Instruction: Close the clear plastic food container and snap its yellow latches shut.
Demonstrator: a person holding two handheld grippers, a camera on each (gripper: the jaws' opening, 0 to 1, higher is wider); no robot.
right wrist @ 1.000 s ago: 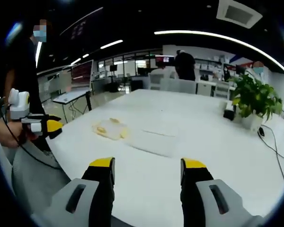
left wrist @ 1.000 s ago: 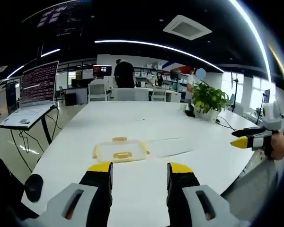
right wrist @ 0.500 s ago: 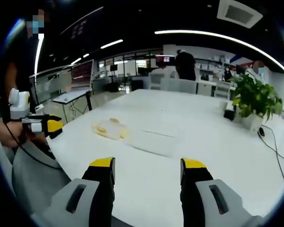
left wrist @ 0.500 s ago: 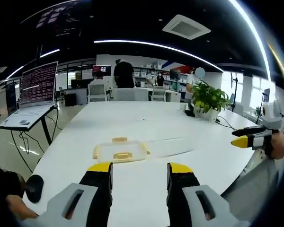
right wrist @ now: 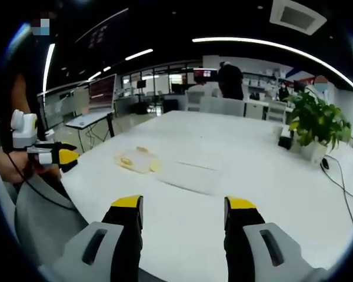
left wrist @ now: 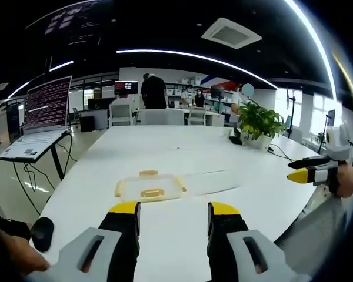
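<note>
Both the left hand-held gripper [left wrist: 173, 210] and right hand-held gripper [right wrist: 185, 204] hover empty with jaws parted, well short of the clear plastic yellow-latched food container [left wrist: 149, 187] on the white table [left wrist: 182, 153], so approach level, squarely over its lid.

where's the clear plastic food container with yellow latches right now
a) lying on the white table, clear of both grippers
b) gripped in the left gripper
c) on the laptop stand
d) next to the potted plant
a: the clear plastic food container with yellow latches lies on the white table, beyond the open fingers of the left gripper and away from the right gripper.
</note>
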